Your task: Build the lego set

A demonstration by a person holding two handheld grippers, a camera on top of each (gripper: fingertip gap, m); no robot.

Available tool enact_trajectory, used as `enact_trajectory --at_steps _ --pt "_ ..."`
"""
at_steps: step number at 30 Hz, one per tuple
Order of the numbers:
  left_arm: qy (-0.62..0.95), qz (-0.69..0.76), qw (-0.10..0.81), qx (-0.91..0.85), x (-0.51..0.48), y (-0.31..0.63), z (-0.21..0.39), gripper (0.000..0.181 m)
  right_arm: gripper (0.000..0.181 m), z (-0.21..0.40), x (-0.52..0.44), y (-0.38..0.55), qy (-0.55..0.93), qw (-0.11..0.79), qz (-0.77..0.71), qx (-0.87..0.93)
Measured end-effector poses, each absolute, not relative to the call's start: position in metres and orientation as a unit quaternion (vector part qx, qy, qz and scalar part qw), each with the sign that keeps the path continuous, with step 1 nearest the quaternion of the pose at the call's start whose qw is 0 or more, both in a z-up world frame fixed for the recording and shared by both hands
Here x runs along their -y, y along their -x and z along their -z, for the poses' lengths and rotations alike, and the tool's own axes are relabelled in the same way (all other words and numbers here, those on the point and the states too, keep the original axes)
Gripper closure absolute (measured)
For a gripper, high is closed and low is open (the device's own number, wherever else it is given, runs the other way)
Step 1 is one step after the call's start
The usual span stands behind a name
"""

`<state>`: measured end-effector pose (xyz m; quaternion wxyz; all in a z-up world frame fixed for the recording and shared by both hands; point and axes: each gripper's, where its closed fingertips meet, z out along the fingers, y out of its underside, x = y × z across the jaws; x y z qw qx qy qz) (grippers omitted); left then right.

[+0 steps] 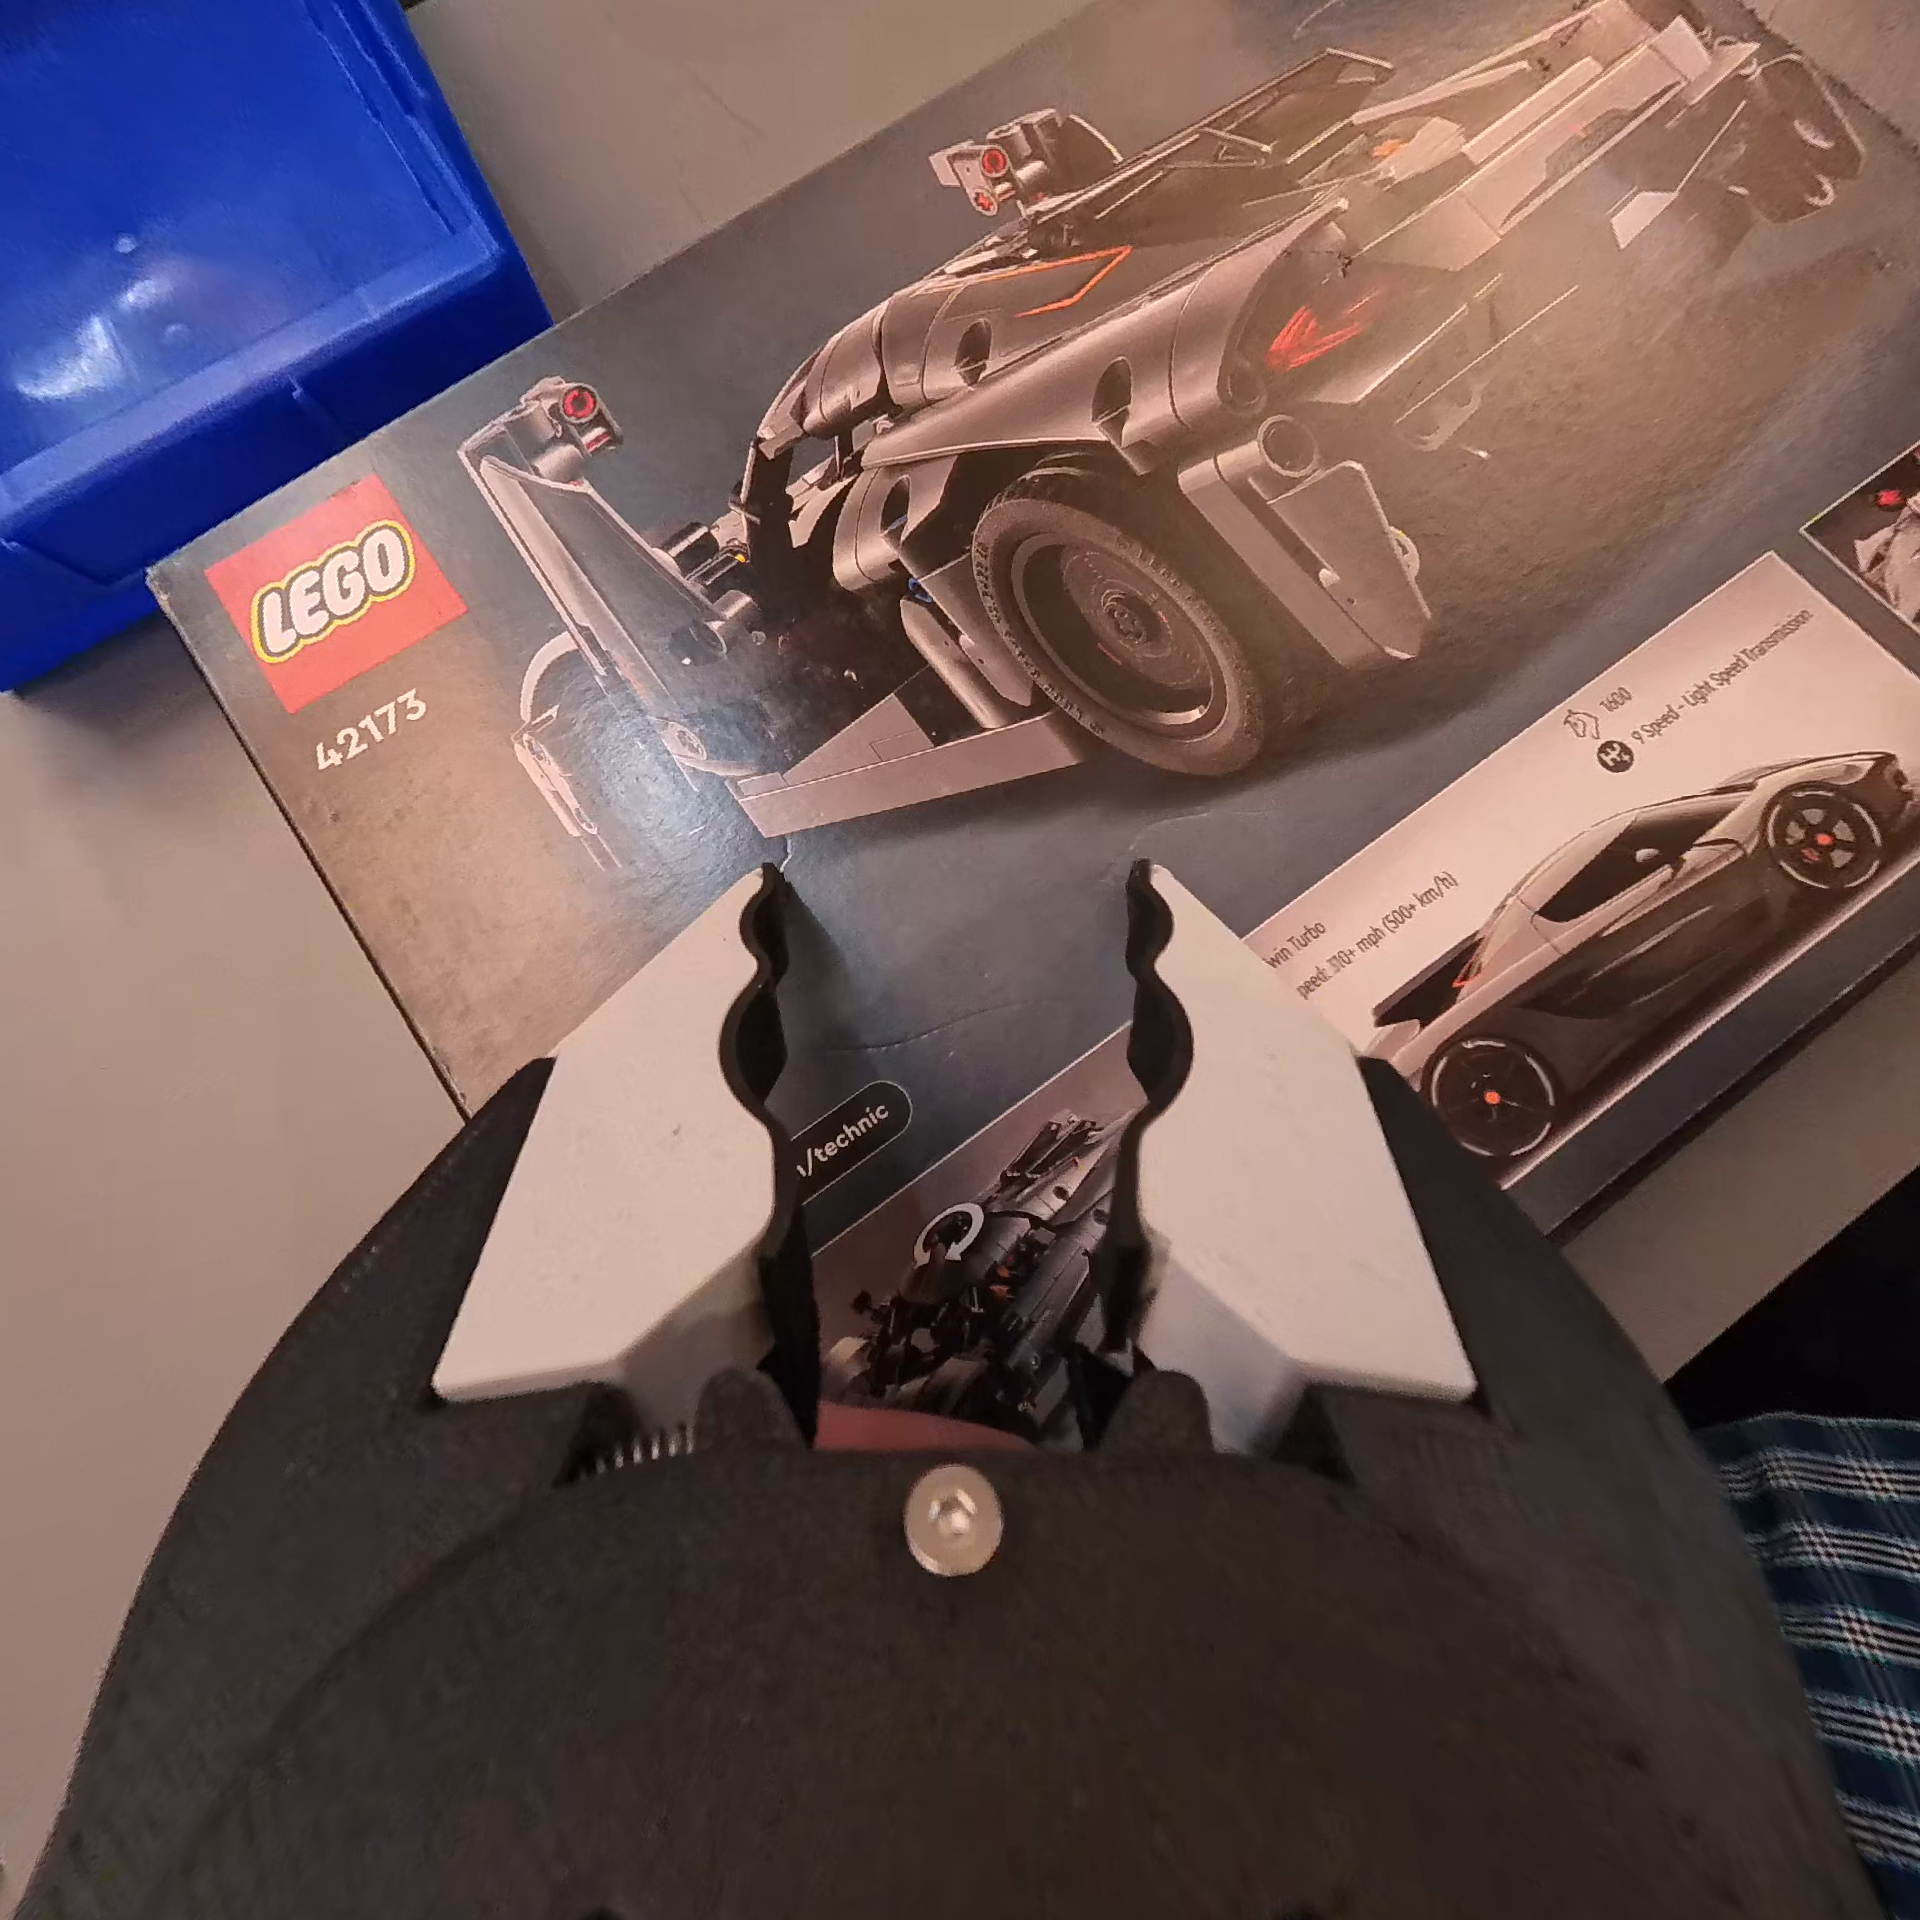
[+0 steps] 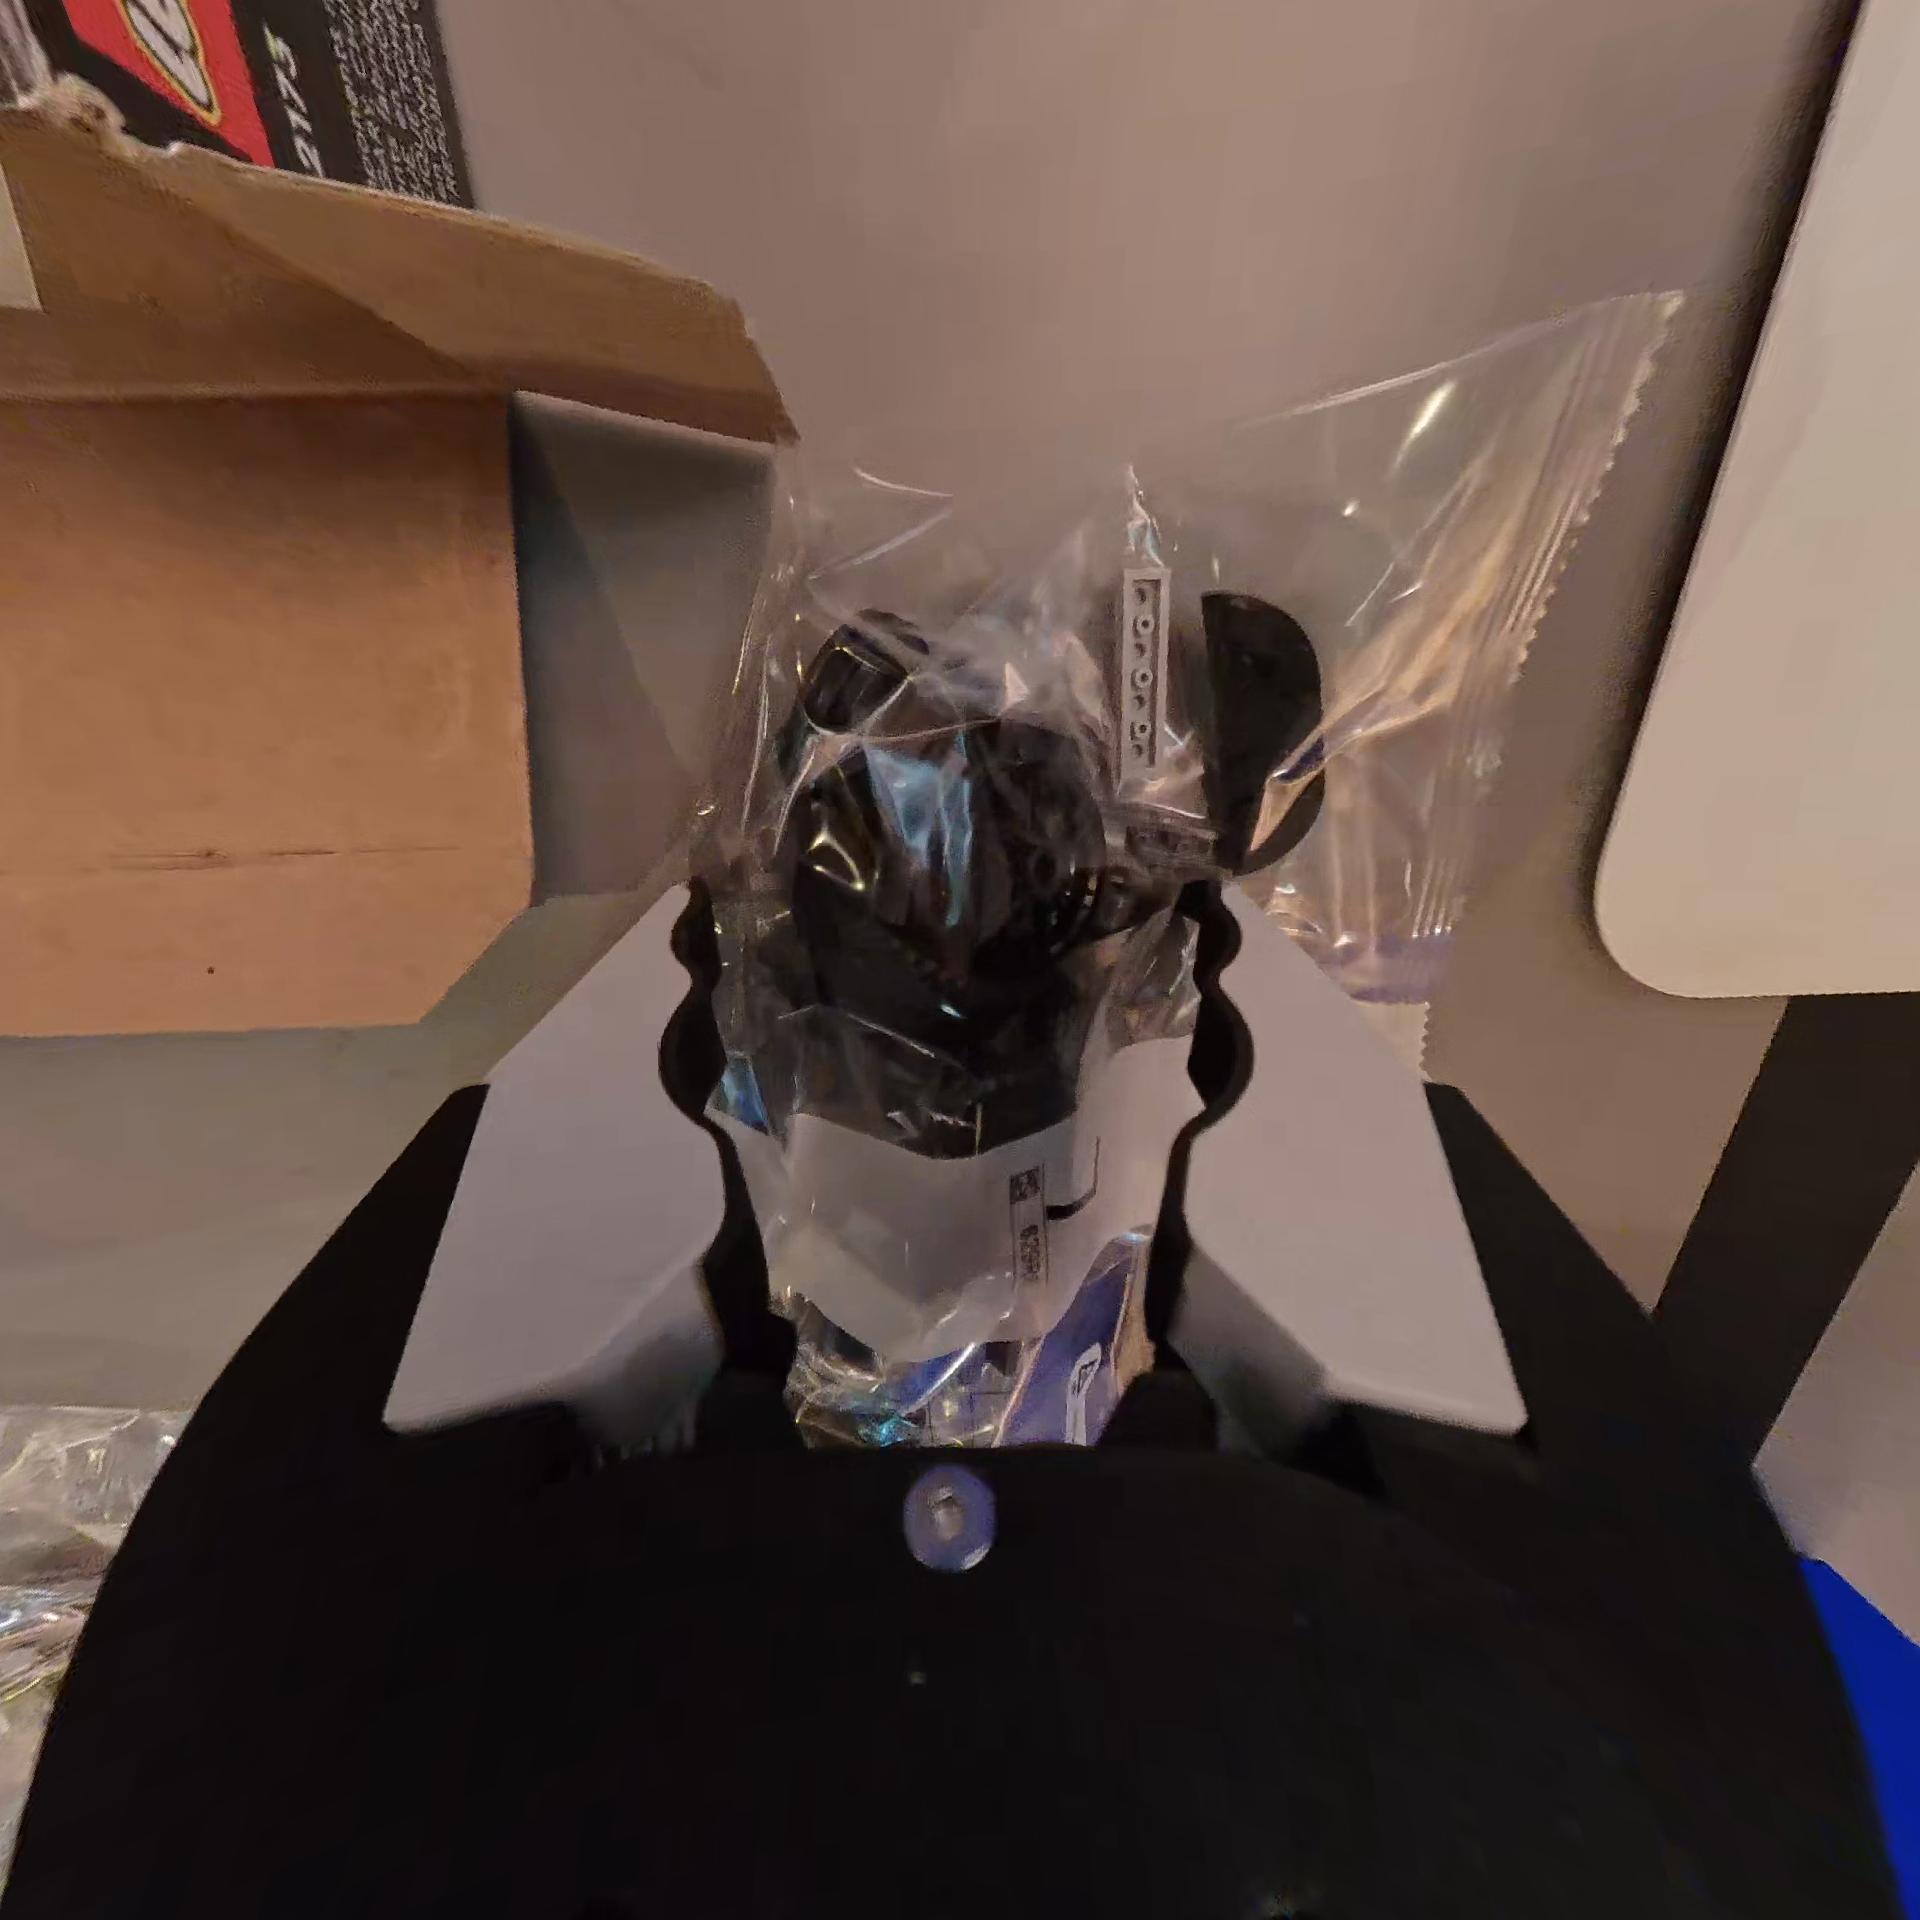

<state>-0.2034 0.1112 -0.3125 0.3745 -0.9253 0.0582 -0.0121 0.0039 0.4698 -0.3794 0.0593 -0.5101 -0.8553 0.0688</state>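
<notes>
The build has barely begun: the lego box lies flat on the surface, its flap torn open. Just beside it, the right gripper appears to clasp a sealed parts bag; no bricks joined. Above the box, the left gripper gapes wide, empty.

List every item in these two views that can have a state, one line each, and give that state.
Left gripper: open, holding nothing, above the set box.
Right gripper: shut on the parts bag.
Parts bag: clear plastic, sealed along its far edge, pieces inside.
Set box: lying flat.
Cardboard flap: open.
Blue bin: nothing visible inside.
</notes>
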Motion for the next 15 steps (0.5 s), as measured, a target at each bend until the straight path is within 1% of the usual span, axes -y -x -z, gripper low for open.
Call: enact_trajectory --at_steps 2,5,7,8,10,12,15 --pt "0.926 0.012 0.371 -0.062 -0.111 0.203 0.312 0.116 0.083 0.380 -0.470 -0.005 0.515 0.059 -0.067 0.852" --pt "0.928 0.013 0.367 -0.068 -0.111 0.201 0.312 0.113 0.079 0.381 -0.470 -0.006 0.523 0.059 -0.074 0.847" --pt "0.929 0.015 0.362 -0.072 -0.111 0.200 0.312 0.110 0.067 0.379 -0.469 -0.007 0.529 0.057 -0.079 0.843" --pt "0.930 0.012 0.359 -0.075 -0.111 0.200 0.311 0.108 0.065 0.374 -0.468 -0.004 0.533 0.064 -0.088 0.839" --pt "0.931 0.004 0.356 -0.084 -0.112 0.199 0.310 0.104 0.068 0.358 -0.462 0.006 0.537 0.084 -0.128 0.830" --pt "0.930 0.002 0.354 -0.095 -0.115 0.192 0.308 0.103 0.079 0.345 -0.457 0.018 0.536 0.102 -0.166 0.821" --pt "0.932 0.001 0.343 -0.119 -0.121 0.179 0.309 0.101 0.096 0.356 -0.461 0.020 0.533 0.090 -0.145 0.829"
